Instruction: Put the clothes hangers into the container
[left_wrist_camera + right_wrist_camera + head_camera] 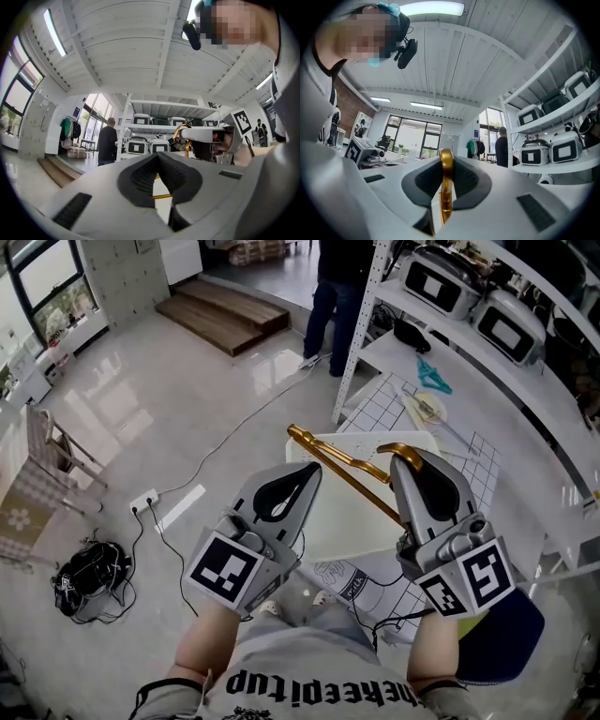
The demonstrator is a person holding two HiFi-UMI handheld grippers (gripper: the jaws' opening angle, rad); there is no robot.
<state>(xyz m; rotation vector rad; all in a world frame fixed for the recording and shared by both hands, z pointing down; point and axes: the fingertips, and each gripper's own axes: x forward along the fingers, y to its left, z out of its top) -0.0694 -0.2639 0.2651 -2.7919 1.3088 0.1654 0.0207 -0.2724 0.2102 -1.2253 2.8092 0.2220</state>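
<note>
My right gripper (413, 461) is shut on a gold metal clothes hanger (339, 469). Its bar runs up and to the left, and its hook (401, 450) curls over the jaws. In the right gripper view the gold hanger (446, 187) stands upright, pinched between the dark pads. My left gripper (313, 471) is beside it on the left, its jaws closed at the tips with nothing between them. A cream container (339, 523) lies below both grippers. In the left gripper view the right gripper (212, 140) and the hanger (187, 149) show ahead. A teal hanger (433, 374) lies on the table.
White shelving (359, 329) with several cookers (439, 282) stands at the right above a grid-patterned table (469, 465). A person (335, 296) stands at the back. Cables and a black bag (89, 579) lie on the floor at the left, near a folding rack (52, 451).
</note>
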